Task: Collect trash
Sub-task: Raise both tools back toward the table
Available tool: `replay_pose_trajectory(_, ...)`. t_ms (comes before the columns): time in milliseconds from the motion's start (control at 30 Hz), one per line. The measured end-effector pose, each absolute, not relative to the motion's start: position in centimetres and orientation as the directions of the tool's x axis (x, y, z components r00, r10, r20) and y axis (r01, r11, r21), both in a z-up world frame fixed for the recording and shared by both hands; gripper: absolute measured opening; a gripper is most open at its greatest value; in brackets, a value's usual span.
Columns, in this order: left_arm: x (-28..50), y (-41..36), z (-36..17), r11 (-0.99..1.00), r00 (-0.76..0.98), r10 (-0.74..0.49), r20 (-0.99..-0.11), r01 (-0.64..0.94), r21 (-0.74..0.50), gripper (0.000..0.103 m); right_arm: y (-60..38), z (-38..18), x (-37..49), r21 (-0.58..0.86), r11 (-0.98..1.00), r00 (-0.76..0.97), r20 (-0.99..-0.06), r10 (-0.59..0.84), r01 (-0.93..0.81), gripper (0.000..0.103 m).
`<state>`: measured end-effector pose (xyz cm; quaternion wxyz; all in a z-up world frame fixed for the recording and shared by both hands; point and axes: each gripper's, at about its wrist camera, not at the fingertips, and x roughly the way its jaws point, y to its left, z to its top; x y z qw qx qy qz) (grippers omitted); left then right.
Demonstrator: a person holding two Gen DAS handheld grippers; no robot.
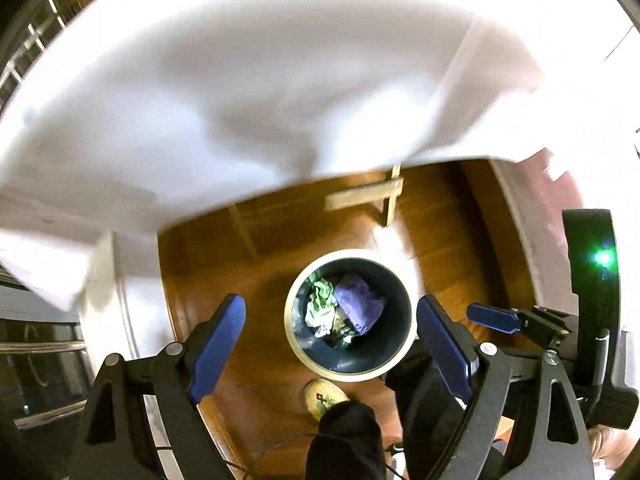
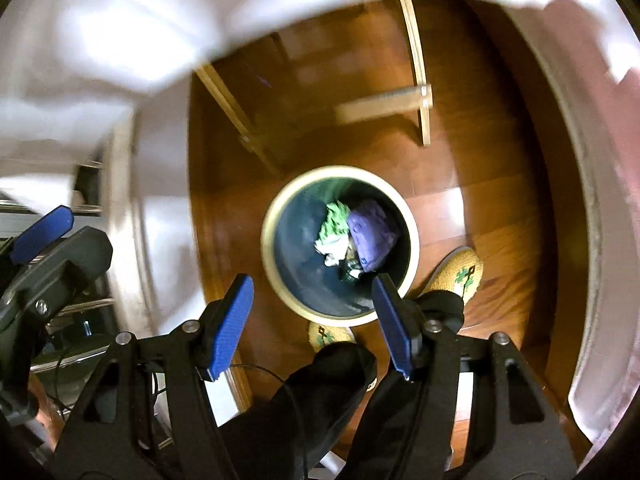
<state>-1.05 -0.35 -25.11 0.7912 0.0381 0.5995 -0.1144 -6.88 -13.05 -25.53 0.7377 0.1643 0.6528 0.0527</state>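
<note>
A round trash bin [image 1: 295, 344] with a cream rim and dark inside stands on the wooden floor. It also shows in the right wrist view [image 2: 269, 252]. Inside lie purple trash [image 1: 358, 306], green and white crumpled trash [image 1: 322, 304] and darker bits. The purple [image 2: 372, 236] and green trash [image 2: 335, 220] show in the right wrist view too. My left gripper [image 1: 332, 346] is open and empty, above the bin. My right gripper [image 2: 312, 320] is open and empty, above the bin's near rim. The right gripper's finger [image 1: 494, 316] shows at right in the left wrist view.
A white-clothed table [image 1: 240, 100] overhangs the far side. Wooden table legs [image 2: 420, 116] stand behind the bin. The person's feet in yellow slippers [image 2: 460, 272] and dark trouser legs [image 2: 320, 392] are next to the bin. A glass-and-metal shelf [image 1: 36, 360] is at left.
</note>
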Motion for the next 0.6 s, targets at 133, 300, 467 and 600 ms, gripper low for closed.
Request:
replay_pose_trajectory(133,-1.6,0.3,-18.4,0.971,0.309,-0.149,-0.939,0.226,-0.08,0.088,-13.1,-18.0,-7.6,0.317,0.943,0.212,-0.933,0.291,0.1,0.059)
replay_pose_trajectory(300,-2.6,1.3,-10.1,0.973,0.415,-0.15,-0.897,0.225,-0.059,0.088,-13.0,-10.6,-8.3,0.307,0.95,0.291,-0.914,0.281,0.047,0.059)
replay_pose_trajectory(467,-3.2,2.1,-3.7,0.979,0.51,-0.147,-0.847,0.2,-0.05,0.088,-12.8,-4.0,-8.7,0.275,0.961,0.379,-0.889,0.258,-0.009,0.059)
replay_pose_trajectory(600,-3.1,2.5,-0.6,0.976,0.54,-0.177,-0.823,0.202,-0.077,0.083,-12.4,0.4,-9.1,0.242,0.969,0.442,-0.865,0.237,-0.045,0.059)
